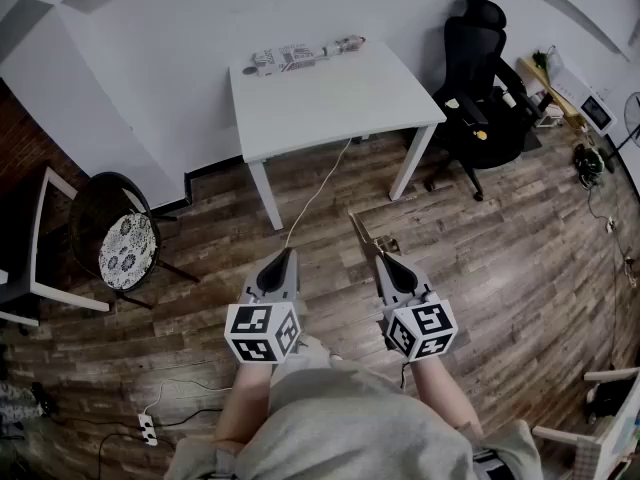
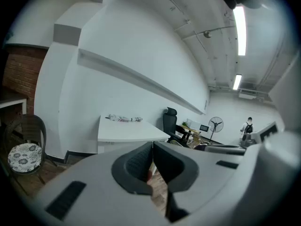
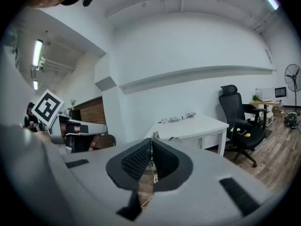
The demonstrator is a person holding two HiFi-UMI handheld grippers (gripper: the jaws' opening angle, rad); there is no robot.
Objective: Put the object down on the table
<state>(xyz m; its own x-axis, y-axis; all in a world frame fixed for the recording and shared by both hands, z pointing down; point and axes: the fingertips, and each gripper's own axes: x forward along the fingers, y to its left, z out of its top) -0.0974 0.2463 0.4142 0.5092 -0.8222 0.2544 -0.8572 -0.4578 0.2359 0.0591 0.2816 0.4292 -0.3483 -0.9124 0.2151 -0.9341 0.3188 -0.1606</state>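
Observation:
My right gripper [image 1: 380, 258] is shut on a thin brownish stick-like object [image 1: 361, 231] whose tip points toward the white table [image 1: 330, 98]. In the right gripper view the thin object [image 3: 154, 136] pokes up between the closed pads [image 3: 136, 161]. To its left, my left gripper [image 1: 290, 253] is shut; nothing sticks out of its jaws in the left gripper view [image 2: 151, 147]. A thin white cord [image 1: 320, 190] runs from under the table to that gripper's tip; whether it is gripped cannot be told. Both grippers hang over the wooden floor, well short of the table.
A long patterned bundle [image 1: 300, 55] lies along the table's far edge. A black office chair [image 1: 480, 78] stands to the table's right, a round chair with a patterned cushion [image 1: 125, 248] to the left. A power strip [image 1: 147, 428] lies on the floor.

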